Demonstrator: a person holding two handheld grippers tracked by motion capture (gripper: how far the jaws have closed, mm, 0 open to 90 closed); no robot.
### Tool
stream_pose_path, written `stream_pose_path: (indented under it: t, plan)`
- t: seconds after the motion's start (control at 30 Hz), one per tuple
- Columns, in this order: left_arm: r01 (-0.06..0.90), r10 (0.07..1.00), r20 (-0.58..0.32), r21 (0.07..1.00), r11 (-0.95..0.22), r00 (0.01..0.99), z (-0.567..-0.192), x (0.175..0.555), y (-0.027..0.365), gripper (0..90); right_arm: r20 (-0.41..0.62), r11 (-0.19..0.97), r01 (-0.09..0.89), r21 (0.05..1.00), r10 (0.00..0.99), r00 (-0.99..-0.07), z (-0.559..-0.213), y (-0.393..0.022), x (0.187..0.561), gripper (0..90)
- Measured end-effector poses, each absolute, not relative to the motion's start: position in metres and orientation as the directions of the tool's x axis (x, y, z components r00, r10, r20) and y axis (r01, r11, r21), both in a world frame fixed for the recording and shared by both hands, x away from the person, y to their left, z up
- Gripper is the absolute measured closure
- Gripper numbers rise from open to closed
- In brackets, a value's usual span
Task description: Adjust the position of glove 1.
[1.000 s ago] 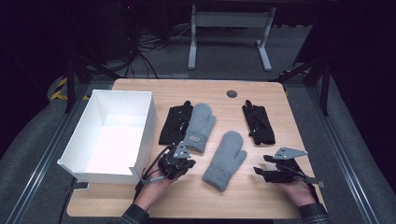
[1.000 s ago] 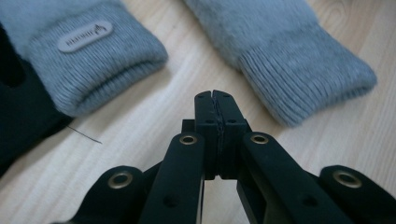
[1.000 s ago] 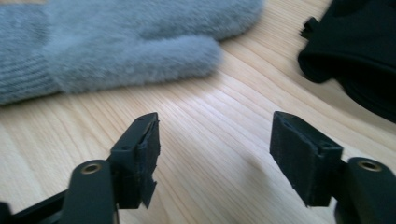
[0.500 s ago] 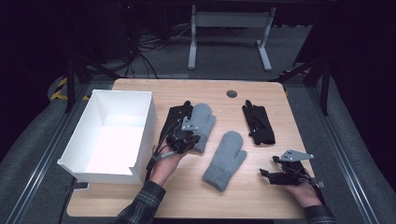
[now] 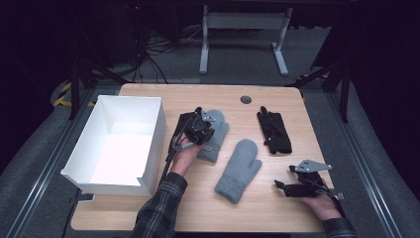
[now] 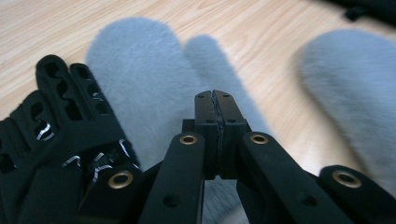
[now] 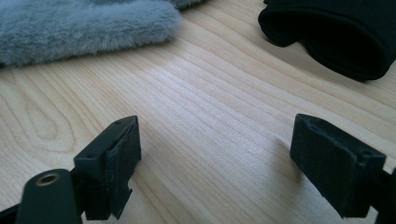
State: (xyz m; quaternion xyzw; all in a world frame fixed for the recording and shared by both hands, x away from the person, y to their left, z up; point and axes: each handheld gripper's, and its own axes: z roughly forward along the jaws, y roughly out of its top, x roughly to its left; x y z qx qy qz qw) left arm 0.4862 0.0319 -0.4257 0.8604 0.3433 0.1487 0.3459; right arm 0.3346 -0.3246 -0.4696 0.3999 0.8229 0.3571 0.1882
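1. Over the far grey mitten [image 5: 214,133], left gripper [image 5: 200,130]: jaws pressed tight together, nothing between them.
2. Seen in the left gripper view: shut jaws above that mitten [image 6: 140,88], with the black glove [image 6: 56,140] just beside it, touching its edge.
3. Low at the near right corner of the table [image 5: 148,218], right gripper [image 5: 285,187]: jaws spread wide, just been opening, only bare wood between them.
4. Seen in the right gripper view: right gripper [image 7: 215,154] low over the wood, pads apart, holding nothing.
5. Ahead of those pads: fluffy edge of the near grey mitten [image 7: 84,25] on one side, cuff of the second black glove [image 7: 336,35] on the other, both apart from the pads.
6. Between the two grippers, flat on the table: near grey mitten [image 5: 238,169], thumb toward the right.
7. Farther back on the right: second black glove [image 5: 274,130], lying flat, well apart from the mittens.
8. Off to the left, at the table edge: white box [image 5: 153,134], open on top, just beside the left glove.
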Motion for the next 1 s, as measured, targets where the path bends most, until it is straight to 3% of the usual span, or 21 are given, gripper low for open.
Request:
stream_pose_path:
  t: [0.3,1.0]
  plan:
    - [0.533,0.678,-0.027,0.642,-0.551,0.734,-0.446,0.493,0.029,90.0,-0.024,0.426,0.524,0.738,0.792,-0.61,-0.47,-0.324,0.334,16.6]
    - [0.458,0.519,-0.099,0.626,-0.631,0.849,-0.446,0.442,0.04,90.0,-0.024,0.425,0.525,0.738,0.793,-0.609,-0.47,-0.324,0.334,16.6]
